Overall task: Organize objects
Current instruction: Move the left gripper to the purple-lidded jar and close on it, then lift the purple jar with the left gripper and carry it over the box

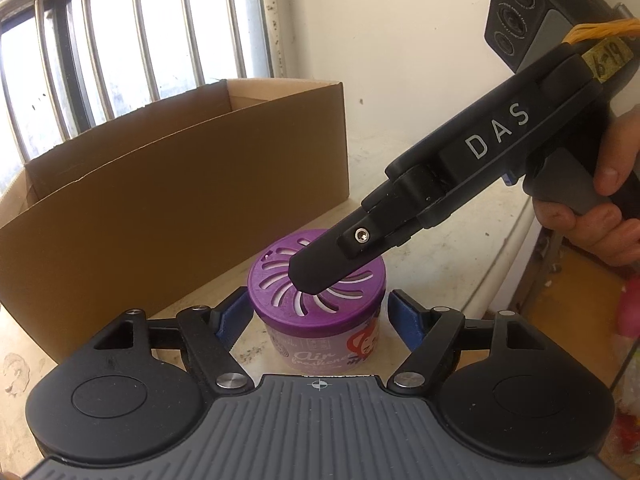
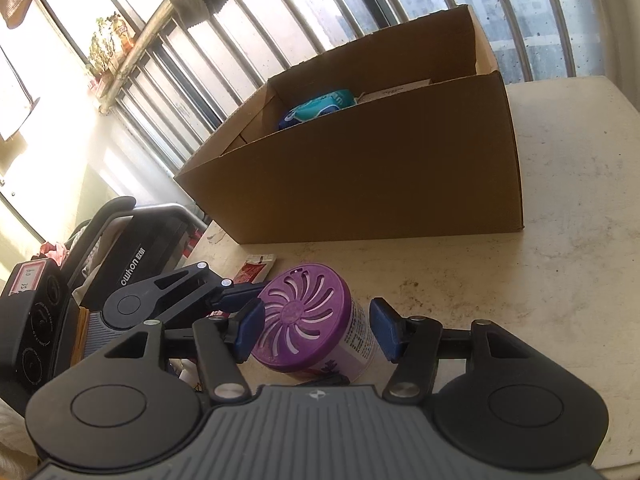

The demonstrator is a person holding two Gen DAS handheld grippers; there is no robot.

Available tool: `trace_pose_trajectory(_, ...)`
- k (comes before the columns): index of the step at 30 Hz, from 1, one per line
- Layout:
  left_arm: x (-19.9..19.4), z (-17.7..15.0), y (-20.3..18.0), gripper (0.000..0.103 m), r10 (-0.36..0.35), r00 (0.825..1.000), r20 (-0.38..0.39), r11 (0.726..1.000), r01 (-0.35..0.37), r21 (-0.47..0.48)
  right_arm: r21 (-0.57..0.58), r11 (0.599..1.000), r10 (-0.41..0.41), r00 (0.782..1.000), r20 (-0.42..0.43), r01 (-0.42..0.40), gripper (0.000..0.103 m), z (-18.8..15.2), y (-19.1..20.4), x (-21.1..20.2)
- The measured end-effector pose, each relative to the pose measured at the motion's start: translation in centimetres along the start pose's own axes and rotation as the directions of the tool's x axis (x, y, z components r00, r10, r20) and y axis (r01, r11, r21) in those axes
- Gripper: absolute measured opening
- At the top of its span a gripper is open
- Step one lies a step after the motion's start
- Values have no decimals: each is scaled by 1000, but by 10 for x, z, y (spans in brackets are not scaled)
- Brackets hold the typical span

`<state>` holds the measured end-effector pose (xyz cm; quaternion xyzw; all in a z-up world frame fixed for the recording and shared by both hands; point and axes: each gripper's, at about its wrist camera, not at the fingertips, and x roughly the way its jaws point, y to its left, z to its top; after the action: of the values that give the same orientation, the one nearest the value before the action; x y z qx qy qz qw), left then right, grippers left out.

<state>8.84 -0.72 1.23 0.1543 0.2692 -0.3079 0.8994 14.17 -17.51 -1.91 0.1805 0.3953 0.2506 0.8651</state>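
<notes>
Both the left gripper [image 1: 318, 312] and right gripper [image 2: 316, 330] stand open, straddling the purple air freshener [image 2: 310, 322] beside the cardboard box [image 2: 376, 168], gripping nothing.

The purple air freshener can [image 1: 316, 312] is showing "Air freshener" in pale script. The right gripper [image 1: 312, 276] is bearing "DAS" in white, with a yellow tag [image 1: 608, 62] reading "6-19". A black machine [image 2: 140, 256] is displaying "owhon".
</notes>
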Motion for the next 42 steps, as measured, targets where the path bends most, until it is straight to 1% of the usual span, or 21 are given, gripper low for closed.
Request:
trace_pose_trajectory(1,0,0,0,76,0,1000,7,1000,0,4,-9,1000,4,1000,1,-4,67,0,1,-1)
trace_pose_trajectory(3,3,0,1,77,-1,1000,17,1000,0,7,-33,999,8,1000,6,-8,68,2,3,-4)
trace_pose_trajectory(5,3,-2,2,79,-8,1000,23,1000,8,-8,-59,998,0,1000,17,1,78,1,5,-7)
trace_pose_trajectory(7,4,-4,4,80,-11,1000,26,1000,12,-27,-79,997,-3,1000,15,4,83,1,6,-8)
trace_pose_trajectory(9,7,-7,6,80,0,1000,26,999,1,-39,-86,996,-8,1000,8,8,84,1,5,-7)
trace_pose_trajectory(12,13,-8,9,80,-13,999,30,998,15,-59,-73,997,2,1000,-14,-3,85,0,1,-1)
trace_pose_trajectory(13,15,-9,11,79,-20,999,38,997,23,-73,-71,997,6,1000,-28,-8,87,-1,1,2)
trace_pose_trajectory(15,17,-10,11,65,-40,998,43,995,43,-88,-79,997,-1,999,-35,-2,87,-3,1,7)
trace_pose_trajectory(16,17,-10,11,65,-37,998,45,995,41,-90,-95,995,-3,1000,-27,1,84,-5,2,10)
trace_pose_trajectory(17,16,-12,10,64,-27,999,44,995,31,-93,-102,994,36,999,-2,-36,68,-7,1,8)
trace_pose_trajectory(18,16,-12,11,64,-26,999,40,995,30,-95,-106,993,48,999,0,-48,67,-7,1,8)
trace_pose_trajectory(20,13,-11,13,64,-26,999,38,994,29,-109,-109,994,25,1000,17,-23,54,-5,6,4)
trace_pose_trajectory(22,8,-12,9,64,-19,999,39,996,22,-86,-125,992,21,999,25,-18,49,-4,9,0)
trace_pose_trajectory(24,5,-12,4,64,-6,999,40,998,9,-56,-127,992,27,999,27,-23,48,-5,10,-3)
trace_pose_trajectory(26,1,-13,3,64,-13,999,39,997,16,-73,-137,990,26,999,29,-22,48,-7,13,-5)
trace_pose_trajectory(28,-2,-13,1,64,-10,999,43,997,13,-71,-146,989,19,999,33,-14,48,-11,16,-6)
trace_pose_trajectory(31,-12,-8,-5,64,11,998,69,1000,-9,-27,-145,989,17,998,53,-9,48,-12,22,-12)
trace_pose_trajectory(36,-30,12,-7,64,18,992,121,1000,-18,3,-180,984,9,993,115,12,48,-5,38,-34)
trace_pose_trajectory(42,-44,41,-5,64,25,987,158,999,-30,32,-210,976,-11,984,177,48,48,12,54,-55)
